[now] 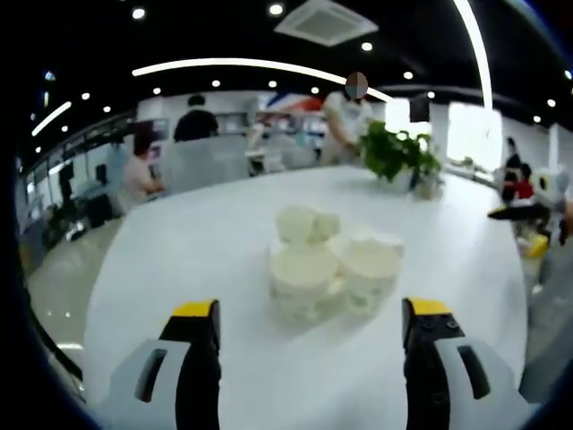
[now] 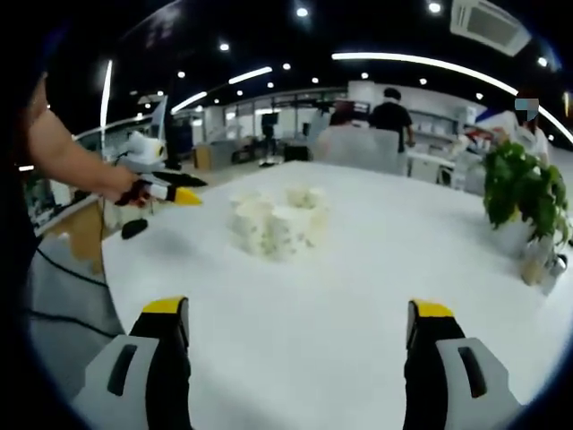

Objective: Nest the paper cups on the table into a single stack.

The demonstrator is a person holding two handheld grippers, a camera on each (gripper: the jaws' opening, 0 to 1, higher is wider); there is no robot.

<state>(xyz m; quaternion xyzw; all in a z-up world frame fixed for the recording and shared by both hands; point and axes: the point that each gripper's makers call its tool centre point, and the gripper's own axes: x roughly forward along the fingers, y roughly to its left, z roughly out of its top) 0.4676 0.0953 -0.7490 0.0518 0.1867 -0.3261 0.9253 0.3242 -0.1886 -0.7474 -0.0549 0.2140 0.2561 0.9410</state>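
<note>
Left gripper (image 1: 309,345) wide, holding nothing | right gripper (image 2: 297,345) wide, holding nothing | paper cups (image 1: 329,264) clustered on white surface (image 1: 179,269), near potted plant (image 1: 398,154)

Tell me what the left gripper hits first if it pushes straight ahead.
Probably the cluster of white paper cups on the white table: it sits just beyond the open left gripper, roughly centred between the jaws. Depth is uncertain.

One white bench (image 1: 179,269) carries a cluster of paper cups (image 1: 327,264); about five or six show, though blur makes the exact number uncertain. One potted plant (image 1: 398,152) stands on the bench. Two tongs are in play, left tongs (image 1: 309,336) and right tongs (image 2: 300,336). At least four people are in the background.
</note>
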